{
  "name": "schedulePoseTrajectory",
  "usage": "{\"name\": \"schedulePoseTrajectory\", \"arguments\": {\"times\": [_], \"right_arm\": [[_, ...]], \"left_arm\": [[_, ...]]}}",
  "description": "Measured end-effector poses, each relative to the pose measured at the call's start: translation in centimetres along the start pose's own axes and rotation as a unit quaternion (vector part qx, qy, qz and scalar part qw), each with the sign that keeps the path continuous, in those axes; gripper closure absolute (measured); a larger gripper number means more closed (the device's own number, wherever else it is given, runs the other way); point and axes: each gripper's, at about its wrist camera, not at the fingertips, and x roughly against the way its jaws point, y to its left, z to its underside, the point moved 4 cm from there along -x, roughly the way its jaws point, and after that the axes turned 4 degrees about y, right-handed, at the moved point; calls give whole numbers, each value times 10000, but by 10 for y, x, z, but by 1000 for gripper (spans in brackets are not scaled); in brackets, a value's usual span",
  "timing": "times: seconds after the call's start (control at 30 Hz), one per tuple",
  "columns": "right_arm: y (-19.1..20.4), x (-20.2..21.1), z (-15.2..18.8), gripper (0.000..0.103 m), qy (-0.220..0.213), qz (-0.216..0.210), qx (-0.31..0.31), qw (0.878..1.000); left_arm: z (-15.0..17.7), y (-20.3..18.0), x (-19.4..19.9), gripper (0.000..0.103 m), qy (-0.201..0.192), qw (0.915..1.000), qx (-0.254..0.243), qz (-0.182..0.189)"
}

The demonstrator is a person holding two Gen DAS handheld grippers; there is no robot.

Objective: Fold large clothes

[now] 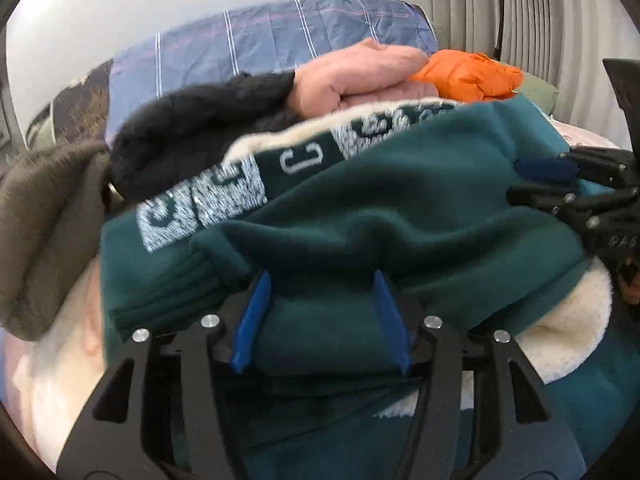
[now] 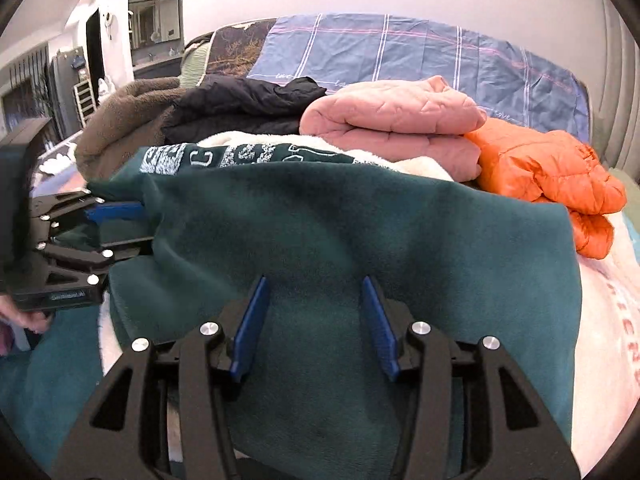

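green fleece [image 2: 360,220] with a cream lining and a lettered band [image 1: 200,204], lying doubled over in a thick bundle on the bed, in front of a row of folded clothes: brown fleece [image 2: 120,120], black jacket [image 2: 240,104], pink quilted jacket [image 2: 392,120], orange puffer [image 2: 548,176]. blue checked sheet [image 2: 400,52] behind them against the wall.

left gripper [image 1: 320,280] half open, blue pads [image 1: 252,320] standing on either side of a ridge of the green cloth; looks loose rather than pinched, though cloth sits between them. in the right wrist view, seen side-on at the left edge of the bundle [image 2: 116,228], jaws parted around the fold there. right gripper [image 2: 312,284] also half open, pads apart over flat green cloth, nothing pressed between them; in the left wrist view, at the right edge of the bundle [image 1: 544,176].

judged: one fold just laid over, both grips let go. bundle looks bulky and uneven, cream lining spilling out at the near right corner [image 1: 572,328].

next move, as a guess: find two fresh edges or corners at the near side, close on both layers, lift and carry them over evenly. thick fleece likely to spring back, so worth pressing flat. slippage of the inner layer the main risk.
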Motion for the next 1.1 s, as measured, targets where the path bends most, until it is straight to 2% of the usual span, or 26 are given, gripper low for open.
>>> {"name": "schedulePoseTrajectory", "arguments": {"times": [0.2,0.3,0.33,0.37,0.43,0.57,0.7,0.77,0.83,0.87,0.97,1.03,1.1], "right_arm": [[-3,0,-2,52,-19,-117,-77,9999],[-10,19,-3,48,50,-59,-232,9997],[-18,40,-2,42,-10,-5,-503,9987],[-22,54,0,32,-115,4,-629,9980],[-32,94,10,27,-422,31,-663,9969],[-56,149,51,19,-398,380,-525,9971],[-101,176,123,19,79,672,-1291,9893],[-118,182,152,19,216,531,-1805,9819],[-129,187,182,19,271,43,-2429,9697],[-130,189,190,20,272,-92,-2552,9665],[-117,193,210,25,285,-483,-2672,9620],[-103,196,219,28,320,-600,-2634,9623],[-91,195,227,32,374,-714,-2626,9615]], "left_arm": [[0,1,3,49,50,10000,4,-30],[-3,9,24,49,57,9997,223,35],[-6,11,34,49,16,9995,303,73],[-7,13,47,47,-97,9993,350,126],[2,23,85,36,-327,9986,420,42],[45,52,140,32,-351,9966,751,14],[114,75,162,27,151,9940,1086,-21],[142,76,165,27,387,9910,1276,151],[166,72,168,27,546,9867,1456,476],[174,67,167,27,628,9856,1455,598],[196,48,162,25,898,9857,1265,659],[199,47,165,25,804,9854,1340,668],[204,49,172,25,767,9813,1545,849]]}}
